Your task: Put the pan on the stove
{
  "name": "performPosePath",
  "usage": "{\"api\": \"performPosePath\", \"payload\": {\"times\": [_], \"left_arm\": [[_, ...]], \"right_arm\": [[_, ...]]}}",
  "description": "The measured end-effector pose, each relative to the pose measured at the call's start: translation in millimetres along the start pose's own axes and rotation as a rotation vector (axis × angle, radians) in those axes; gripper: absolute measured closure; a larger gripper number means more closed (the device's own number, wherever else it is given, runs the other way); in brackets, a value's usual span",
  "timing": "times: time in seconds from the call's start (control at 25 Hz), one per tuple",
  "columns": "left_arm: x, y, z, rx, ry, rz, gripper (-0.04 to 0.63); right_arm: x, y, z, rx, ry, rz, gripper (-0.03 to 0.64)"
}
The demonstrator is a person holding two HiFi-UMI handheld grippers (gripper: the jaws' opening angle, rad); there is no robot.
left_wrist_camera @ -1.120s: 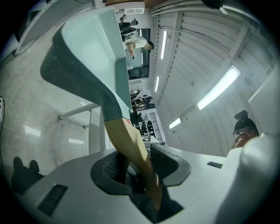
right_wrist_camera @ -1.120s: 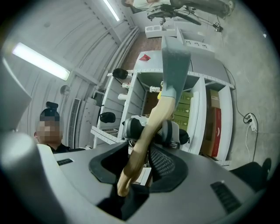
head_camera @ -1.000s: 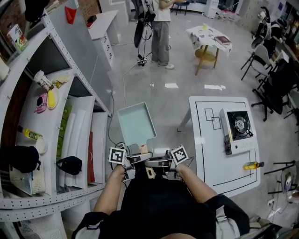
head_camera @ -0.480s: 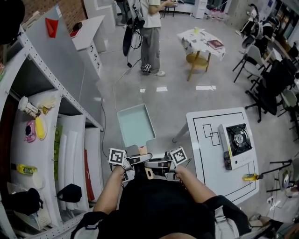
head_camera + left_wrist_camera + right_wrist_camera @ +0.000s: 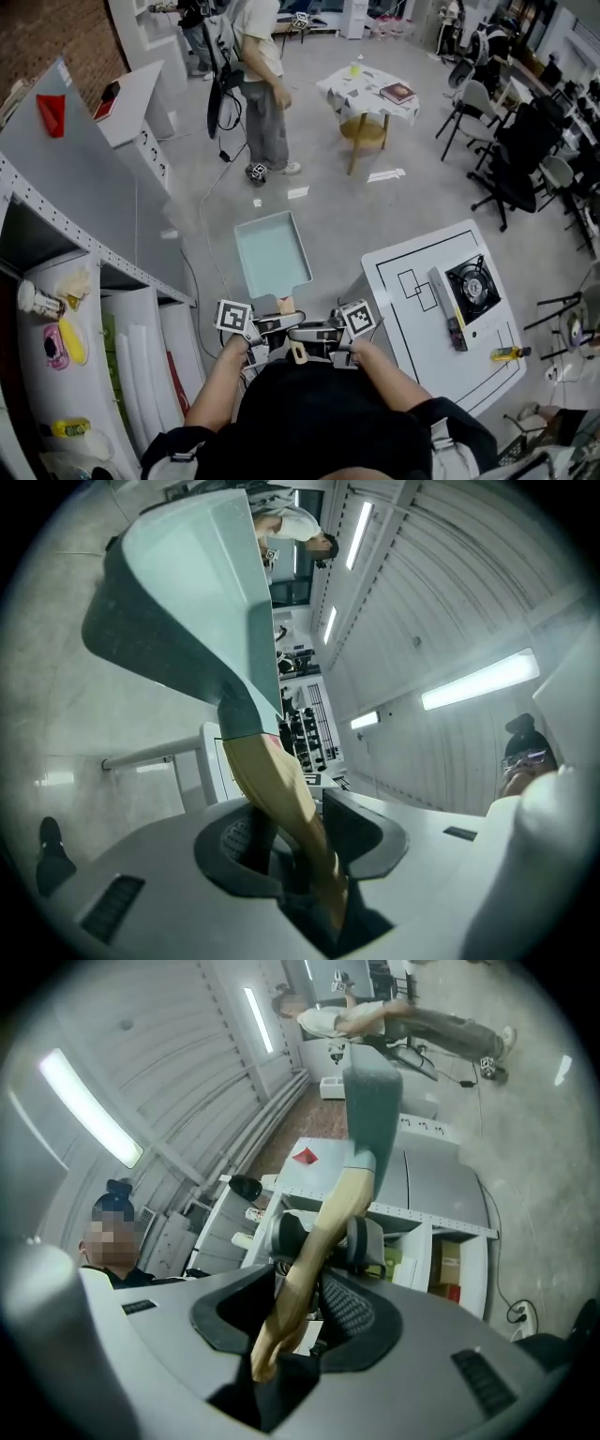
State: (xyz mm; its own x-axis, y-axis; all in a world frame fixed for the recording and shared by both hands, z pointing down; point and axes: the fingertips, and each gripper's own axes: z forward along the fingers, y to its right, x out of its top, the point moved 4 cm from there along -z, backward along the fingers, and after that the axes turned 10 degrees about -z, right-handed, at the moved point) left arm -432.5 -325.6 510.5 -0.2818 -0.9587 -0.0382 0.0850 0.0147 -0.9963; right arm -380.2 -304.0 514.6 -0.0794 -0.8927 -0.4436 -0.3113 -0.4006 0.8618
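Note:
A square pale-teal pan [image 5: 272,251] with a wooden handle [image 5: 287,304] is held out in front of me, above the floor. My left gripper [image 5: 266,330] and right gripper [image 5: 324,333] are both shut on that handle, side by side. The left gripper view looks along the handle [image 5: 277,799], clamped in the left gripper [image 5: 286,855], to the pan's dark underside [image 5: 178,639]. In the right gripper view the handle [image 5: 319,1232] runs through the right gripper [image 5: 300,1312] to the pan [image 5: 373,1101], seen edge-on. The black stove [image 5: 473,284] sits on a white table [image 5: 412,323] at the right.
A metal shelf rack [image 5: 84,281] with small items fills the left. A yellow object [image 5: 511,353] lies near the table's front edge. A person [image 5: 258,75] stands ahead on the floor, by a small round table [image 5: 366,94]. Office chairs [image 5: 516,141] stand at the far right.
The view has swung: the shelf rack has slid left and partly out of sight, the table with the stove has shifted. Pan and both grippers keep their place before me.

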Motion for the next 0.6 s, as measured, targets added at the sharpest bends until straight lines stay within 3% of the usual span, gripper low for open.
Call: {"api": "performPosePath", "payload": {"times": [0.12,0.24,0.36,0.4,0.6], "left_arm": [[25.6,7.0,24.4,-0.030,-0.109,0.044,0.440],[40.6,7.7,47.9,-0.014,-0.201,-0.024,0.440],[62.1,-1.8,92.5,-0.024,-0.340,0.201,0.440],[64.0,-4.6,108.9,-0.021,-0.384,0.229,0.440],[59.4,1.5,193.4,-0.036,-0.592,0.204,0.440]], "right_arm": [[22.0,4.8,-15.2,-0.045,0.079,-0.046,0.459],[40.0,6.7,-34.5,-0.091,0.172,-0.077,0.459],[46.1,11.5,-73.2,-0.146,0.274,-0.101,0.459],[46.9,10.6,-87.2,-0.161,0.313,-0.105,0.460],[54.9,-7.1,-157.5,-0.253,0.496,-0.166,0.459]]}}
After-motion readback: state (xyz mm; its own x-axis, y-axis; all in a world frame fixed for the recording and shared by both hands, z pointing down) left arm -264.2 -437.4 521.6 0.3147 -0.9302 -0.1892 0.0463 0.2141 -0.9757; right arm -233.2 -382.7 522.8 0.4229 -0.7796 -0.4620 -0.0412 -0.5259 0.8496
